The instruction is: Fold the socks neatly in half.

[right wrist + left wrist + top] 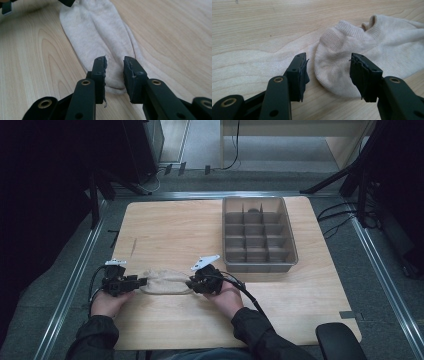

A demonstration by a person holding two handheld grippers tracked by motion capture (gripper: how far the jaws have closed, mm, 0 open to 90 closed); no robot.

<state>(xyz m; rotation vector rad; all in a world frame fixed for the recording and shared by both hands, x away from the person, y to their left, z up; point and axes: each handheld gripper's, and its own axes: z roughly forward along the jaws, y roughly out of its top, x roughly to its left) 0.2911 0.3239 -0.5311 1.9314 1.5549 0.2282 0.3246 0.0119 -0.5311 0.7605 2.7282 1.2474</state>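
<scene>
High view: my left gripper [136, 282] sits at the left end of the beige sock [167, 282] lying flat on the wooden table [165, 227], jaws released with the rounded sock end between the pads, not pinched. My right gripper [192, 283] is at the sock's other end, jaws narrow around its tip, but I can't tell if they clamp it. Divided grey tray [257, 234] is well beyond my right gripper.

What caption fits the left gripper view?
Open left gripper poised at the rounded end of a cream ankle sock on a wooden table.
</scene>
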